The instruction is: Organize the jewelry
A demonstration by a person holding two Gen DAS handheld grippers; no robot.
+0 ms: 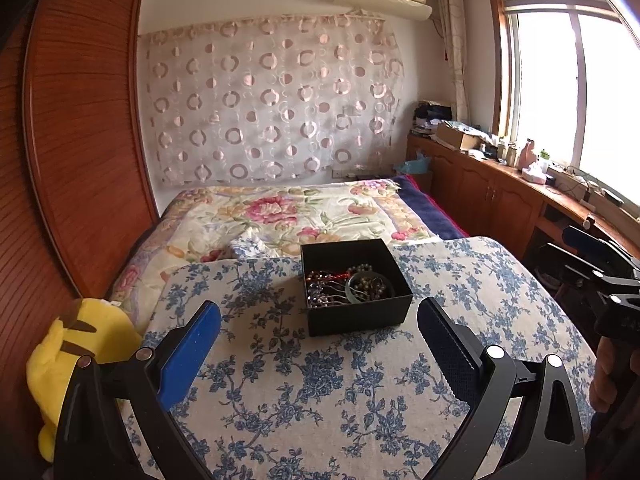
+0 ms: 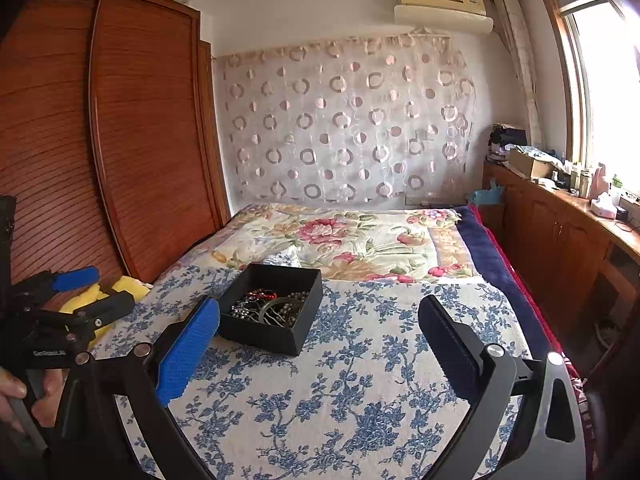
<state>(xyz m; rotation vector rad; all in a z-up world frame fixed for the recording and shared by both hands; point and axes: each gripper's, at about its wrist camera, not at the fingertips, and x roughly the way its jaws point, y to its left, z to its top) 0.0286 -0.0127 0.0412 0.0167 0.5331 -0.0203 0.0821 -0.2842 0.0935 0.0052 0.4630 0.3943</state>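
Left wrist view: our left gripper point(image 1: 318, 316) spreads wide and empty at the bottom; the black box point(image 1: 360, 318) of beaded jewelry point(image 1: 348, 286) sits centre frame on the blue floral cloth point(image 1: 320, 400).

Right wrist view: our right gripper point(image 2: 318, 316) also gapes wide, empty; the box point(image 2: 264, 334) lies left of centre.

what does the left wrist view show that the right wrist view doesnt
Only the left wrist view shows the yellow plush toy nearly whole, beside the bed, and the right claw from outside, at the frame's right edge. Only the right wrist view shows the left claw from outside, open, with the hand gripping its handle. Both show the black box of jewelry on the blue floral cloth, both claws open and empty, short of the box.
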